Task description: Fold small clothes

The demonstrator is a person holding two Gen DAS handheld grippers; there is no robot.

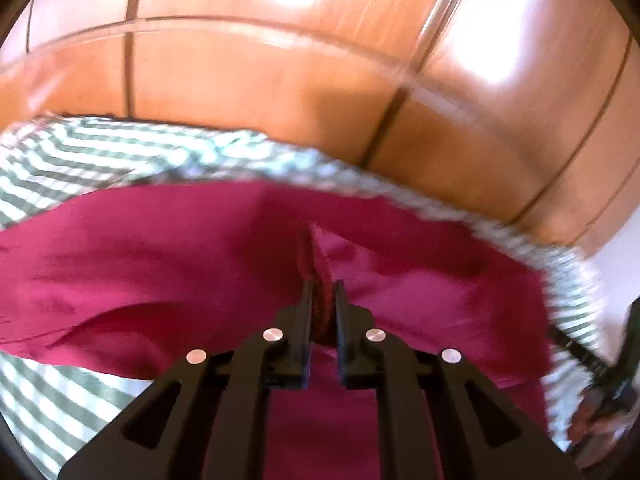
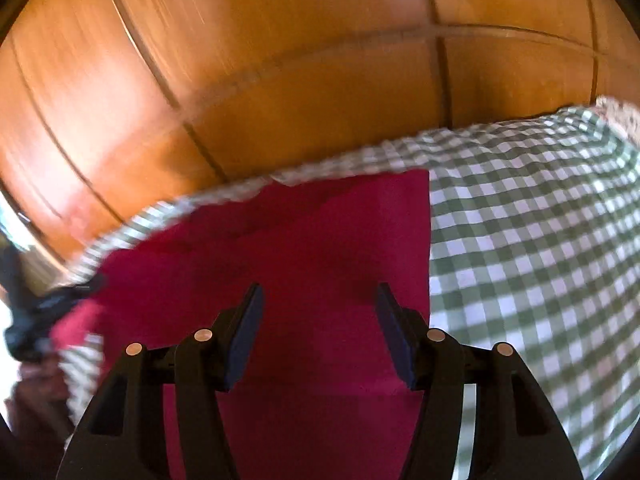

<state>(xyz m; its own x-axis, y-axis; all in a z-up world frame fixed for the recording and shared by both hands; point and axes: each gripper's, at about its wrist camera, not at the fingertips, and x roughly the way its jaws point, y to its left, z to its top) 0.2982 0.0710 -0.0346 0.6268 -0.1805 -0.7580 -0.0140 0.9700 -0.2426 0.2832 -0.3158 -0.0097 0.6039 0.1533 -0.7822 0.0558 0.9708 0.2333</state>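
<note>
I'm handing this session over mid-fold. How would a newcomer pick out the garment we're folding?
Start from the green-and-white checked cloth spread in front of the glossy wooden panels. On it lies the magenta garment, plain and unpatterned, with a raised fold of it pinched in the left gripper. It is the only solid-coloured fabric there; the right gripper hangs open above it.

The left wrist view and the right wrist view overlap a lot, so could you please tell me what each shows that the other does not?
Only the left wrist view shows the left gripper shut on a pinched ridge of the red garment. Only the right wrist view shows the right gripper open above a flat part of the garment, with its straight side edge. Both show the checked cloth underneath and the wooden panels beyond.
</note>
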